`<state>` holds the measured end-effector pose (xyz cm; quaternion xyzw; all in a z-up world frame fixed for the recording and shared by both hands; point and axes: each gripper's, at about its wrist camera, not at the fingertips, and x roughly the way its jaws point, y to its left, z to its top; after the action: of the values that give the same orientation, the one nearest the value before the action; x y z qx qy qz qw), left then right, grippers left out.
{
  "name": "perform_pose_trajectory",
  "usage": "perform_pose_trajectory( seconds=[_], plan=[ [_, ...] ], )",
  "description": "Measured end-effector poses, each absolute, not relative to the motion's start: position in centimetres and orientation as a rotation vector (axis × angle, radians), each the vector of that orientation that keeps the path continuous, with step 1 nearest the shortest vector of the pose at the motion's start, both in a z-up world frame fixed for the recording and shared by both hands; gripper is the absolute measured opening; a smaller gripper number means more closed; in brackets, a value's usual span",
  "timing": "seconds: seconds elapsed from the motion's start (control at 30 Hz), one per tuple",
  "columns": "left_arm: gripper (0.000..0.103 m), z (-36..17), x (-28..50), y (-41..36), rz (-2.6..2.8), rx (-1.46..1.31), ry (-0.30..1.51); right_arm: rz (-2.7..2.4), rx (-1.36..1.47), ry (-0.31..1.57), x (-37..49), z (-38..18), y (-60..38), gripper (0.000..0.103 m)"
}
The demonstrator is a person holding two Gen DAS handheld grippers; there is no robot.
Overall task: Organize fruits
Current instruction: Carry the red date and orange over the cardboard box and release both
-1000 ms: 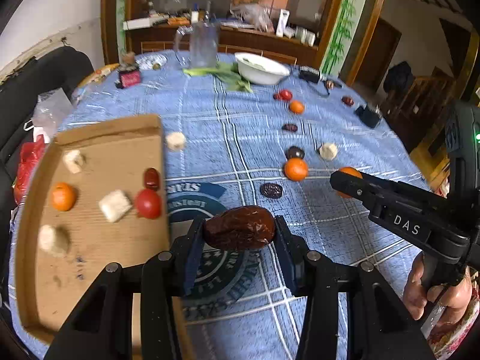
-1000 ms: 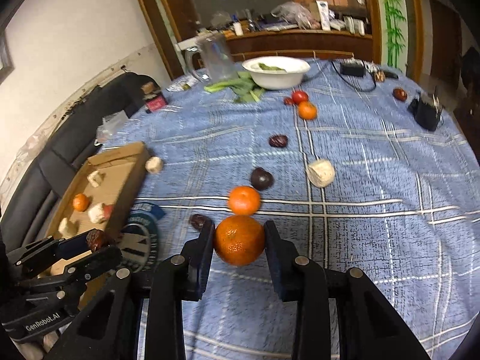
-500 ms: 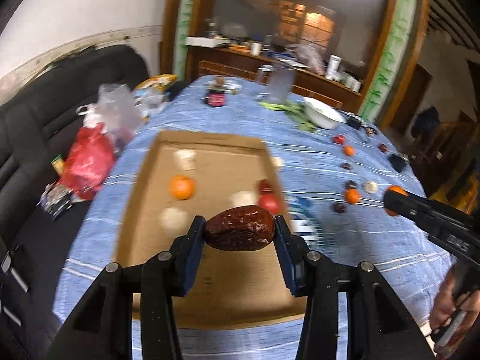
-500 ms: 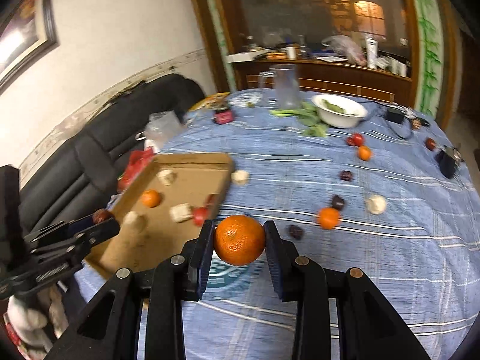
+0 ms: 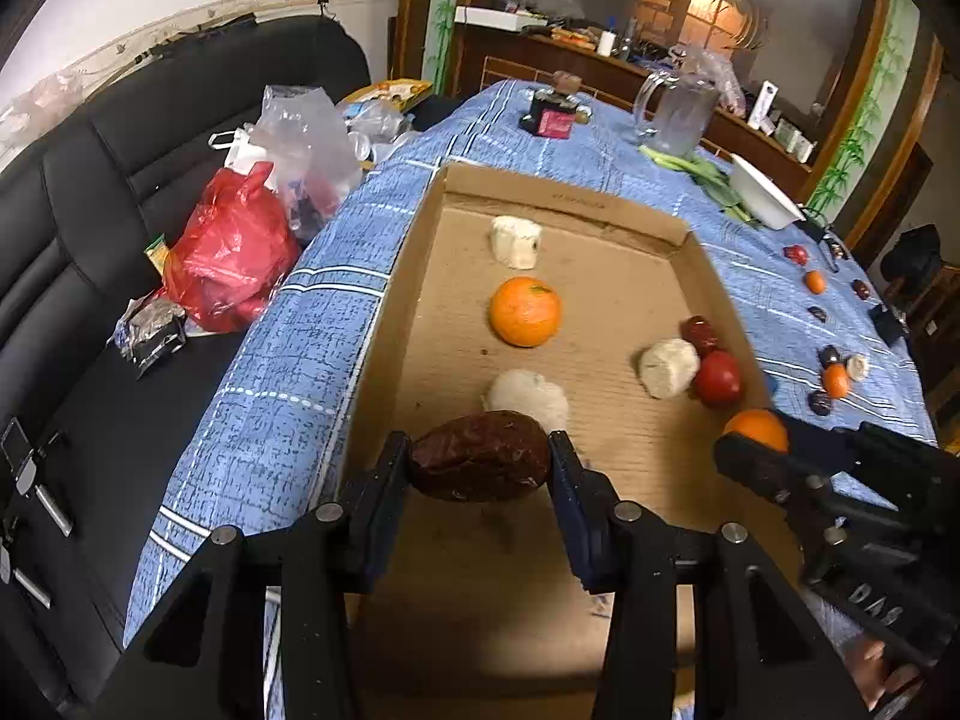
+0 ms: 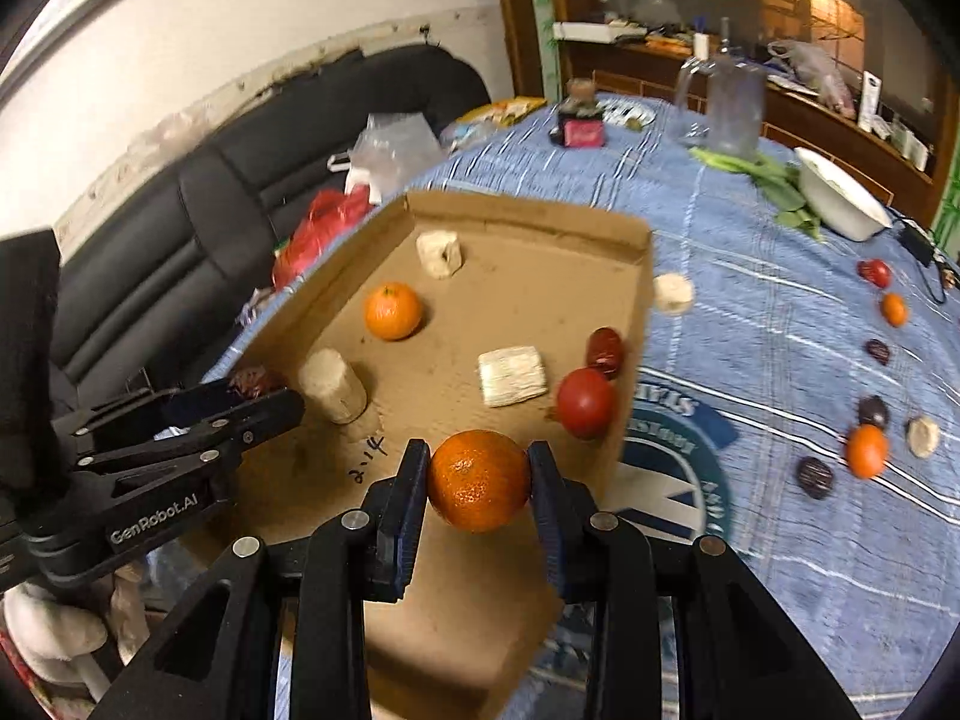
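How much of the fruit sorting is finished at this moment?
Partly done. The cardboard tray already holds an orange and a tomato. The left gripper carries a red date, the right gripper a mandarin. Several fruits remain on the tablecloth.

A cardboard tray [image 5: 384, 324] is lying on the tabletop [image 5: 312, 324], with a sofa [image 5: 78, 228] standing to its left. Inside the tray a tangerine [image 5: 525, 311] is sitting behind a pale chunk [image 5: 528, 397], and a tomato [image 5: 717, 379] is resting by the right wall. Beyond the tray a glass pitcher [image 5: 678, 114] is standing, a bowl [image 5: 763, 192] to its right. More fruits [image 6: 867, 450] are lying scattered right of the tray.
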<state>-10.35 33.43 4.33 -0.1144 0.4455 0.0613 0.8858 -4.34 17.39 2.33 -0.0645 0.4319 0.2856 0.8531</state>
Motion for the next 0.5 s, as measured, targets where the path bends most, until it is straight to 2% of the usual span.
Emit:
perform_pose_trajectory(
  seconds=[0.2, 0.5],
  plan=[
    [0.045, 4.3, -9.6, 33.4, 0.137, -0.225, 0.915, 0.590, -0.144, 0.949, -3.0, 0.2, 18.7, 0.036],
    [0.045, 4.3, -9.3, 33.4, 0.148, -0.234, 0.921, 0.579, -0.192, 0.919, -3.3, -0.1, 19.8, 0.037]
  ],
)
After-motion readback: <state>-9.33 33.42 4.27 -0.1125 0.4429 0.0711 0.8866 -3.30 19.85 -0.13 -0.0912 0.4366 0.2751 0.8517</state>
